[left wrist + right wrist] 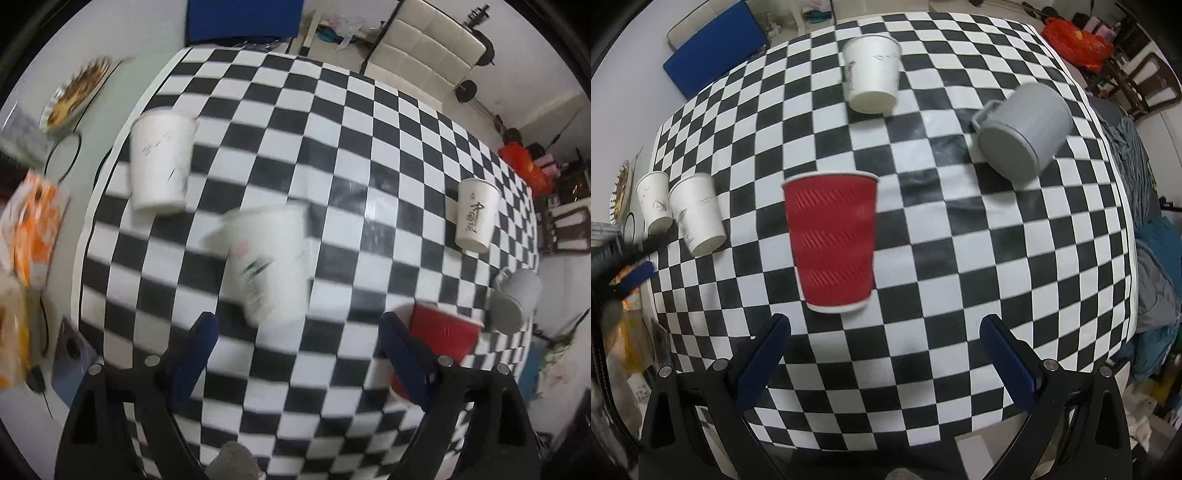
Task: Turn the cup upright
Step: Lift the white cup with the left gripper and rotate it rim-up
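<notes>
Several cups stand upside down on the checkered table (pixel 351 155). In the left wrist view a blurred white paper cup (pixel 269 262) stands just ahead of my open left gripper (pixel 295 328), with another white cup (pixel 160 162) at far left, a printed white cup (pixel 476 214) at right, a red cup (pixel 439 339) behind the right finger and a grey mug (pixel 515 299). In the right wrist view the red ribbed cup (pixel 833 240) stands just ahead of my open right gripper (pixel 884 332). The grey mug (pixel 1025 129) and white cups (pixel 873 72), (pixel 698 214), (pixel 653 201) stand around.
The checkered table (pixel 960 240) ends at a white surface on the left with orange packaging (pixel 35 225) and a plate (pixel 74 92). A blue chair (pixel 713 48) and a white padded bench (pixel 424 40) stand beyond the far edge. A red bag (pixel 1078 40) lies right.
</notes>
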`<state>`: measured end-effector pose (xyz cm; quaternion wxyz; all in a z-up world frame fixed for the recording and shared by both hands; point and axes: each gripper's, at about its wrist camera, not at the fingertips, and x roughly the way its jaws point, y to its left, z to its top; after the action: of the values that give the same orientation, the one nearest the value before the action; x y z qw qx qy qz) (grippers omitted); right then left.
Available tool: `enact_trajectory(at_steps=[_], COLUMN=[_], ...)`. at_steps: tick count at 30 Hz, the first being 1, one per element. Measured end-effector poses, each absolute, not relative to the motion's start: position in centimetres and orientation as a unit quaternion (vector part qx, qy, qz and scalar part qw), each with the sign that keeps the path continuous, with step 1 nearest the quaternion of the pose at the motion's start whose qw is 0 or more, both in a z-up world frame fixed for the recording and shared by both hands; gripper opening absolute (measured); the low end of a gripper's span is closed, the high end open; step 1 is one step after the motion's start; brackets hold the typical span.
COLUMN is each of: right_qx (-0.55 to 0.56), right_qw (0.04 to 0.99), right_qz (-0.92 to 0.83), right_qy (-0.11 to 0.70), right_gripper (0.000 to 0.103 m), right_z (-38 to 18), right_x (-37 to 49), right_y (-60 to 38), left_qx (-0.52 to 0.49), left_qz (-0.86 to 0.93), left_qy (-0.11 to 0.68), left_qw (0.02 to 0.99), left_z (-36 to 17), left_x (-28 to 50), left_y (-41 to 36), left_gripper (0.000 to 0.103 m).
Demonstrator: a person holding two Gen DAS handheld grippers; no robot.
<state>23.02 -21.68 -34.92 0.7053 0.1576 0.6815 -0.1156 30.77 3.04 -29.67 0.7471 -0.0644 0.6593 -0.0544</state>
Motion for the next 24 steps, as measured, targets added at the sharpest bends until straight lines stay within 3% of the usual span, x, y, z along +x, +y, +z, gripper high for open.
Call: enact_trajectory(at_steps=[10, 12, 24], right_qx=[0.166, 0.166, 0.154], right_qw=[0.702, 0.701, 0.695], right_qz=[-0.143, -0.144, -0.117], right_qy=[0.677, 0.678, 0.693], right_gripper=[0.103, 0.103, 0.103], right_z=[-35.1, -35.3, -36.9], right_x=[22.8, 23.0, 21.0], right_y=[-23.2, -23.2, -22.5], left_qx=[0.013, 0.013, 0.023], left_qz=[0.030, 0.033, -0.050], left_qy=[0.684, 0.684, 0.656], left_qw=[0.728, 0.728, 0.753], left_z=[-35.8, -36.4, -31.4], left_x=[34.9, 34.7, 25.8], left_y=[4.1, 4.6, 3.5], left_gripper=[0.087, 0.064, 0.062])
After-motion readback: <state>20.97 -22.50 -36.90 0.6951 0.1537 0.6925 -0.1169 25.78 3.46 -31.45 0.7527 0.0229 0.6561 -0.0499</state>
